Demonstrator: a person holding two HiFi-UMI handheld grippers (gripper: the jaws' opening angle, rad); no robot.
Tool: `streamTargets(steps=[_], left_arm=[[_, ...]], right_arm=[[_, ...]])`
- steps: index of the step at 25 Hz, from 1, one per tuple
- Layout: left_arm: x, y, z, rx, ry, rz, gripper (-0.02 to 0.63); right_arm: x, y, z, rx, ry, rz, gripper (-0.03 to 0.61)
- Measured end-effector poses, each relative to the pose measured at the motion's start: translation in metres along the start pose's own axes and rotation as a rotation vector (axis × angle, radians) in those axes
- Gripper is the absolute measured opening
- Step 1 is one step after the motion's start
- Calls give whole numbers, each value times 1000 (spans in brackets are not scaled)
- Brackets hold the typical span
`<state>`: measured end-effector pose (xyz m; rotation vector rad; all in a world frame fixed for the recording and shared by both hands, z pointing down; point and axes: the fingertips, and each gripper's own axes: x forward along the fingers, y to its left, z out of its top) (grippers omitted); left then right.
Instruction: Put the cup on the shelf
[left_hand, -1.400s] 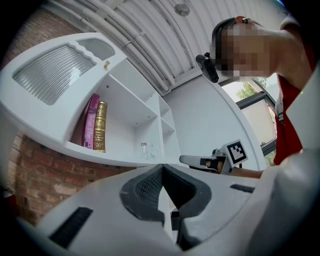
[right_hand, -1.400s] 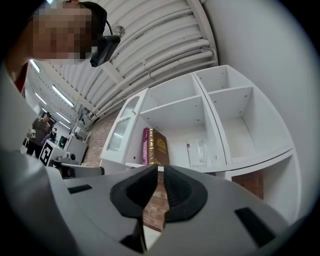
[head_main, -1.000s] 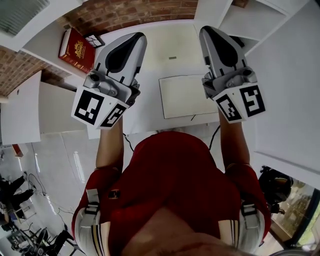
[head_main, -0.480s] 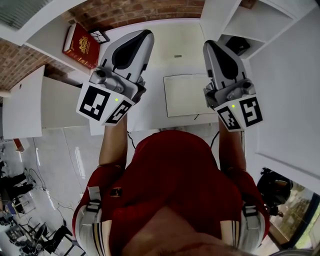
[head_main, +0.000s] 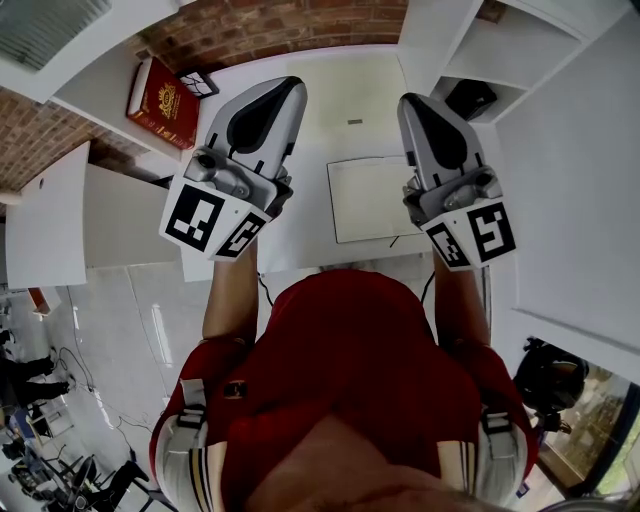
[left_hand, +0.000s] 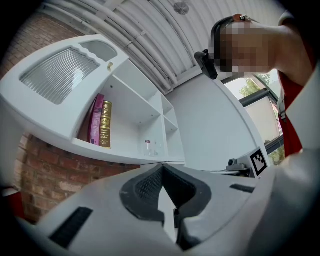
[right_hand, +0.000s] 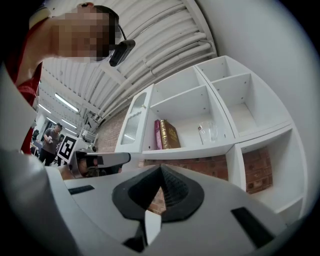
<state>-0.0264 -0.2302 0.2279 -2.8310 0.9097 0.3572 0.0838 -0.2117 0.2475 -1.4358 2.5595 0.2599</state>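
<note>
A clear glass cup (right_hand: 207, 131) stands on the white shelf (right_hand: 200, 150), to the right of two upright books (right_hand: 167, 134). The left gripper view shows the same cup (left_hand: 152, 147) small and far off in that shelf bay. My left gripper (head_main: 285, 92) and right gripper (head_main: 412, 102) are held side by side close to the person's chest, over a white table (head_main: 300, 240). The left gripper (left_hand: 161, 168) is shut with nothing in it. My right gripper (right_hand: 161, 168) is shut too, and nothing is between its pads. Neither gripper is near the cup.
A red book (head_main: 160, 88) and a small black object (head_main: 196, 82) lie on a white ledge at the upper left. A white board (head_main: 375, 198) lies on the table between the grippers. A dark object (head_main: 470, 97) sits in a shelf bay at the upper right. Brick wall lies behind the shelving.
Both grippers have shifted slightly in the head view and now sit a little closer together. The dark object in the upper right bay has come into view.
</note>
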Motion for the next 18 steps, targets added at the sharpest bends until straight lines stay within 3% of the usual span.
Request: streamTargets(steps=[18], left_arm=[[-7,-2,-6,-30,1,-15,6]], right_arm=[[-5,-2,1,-8,0,-46,-3]])
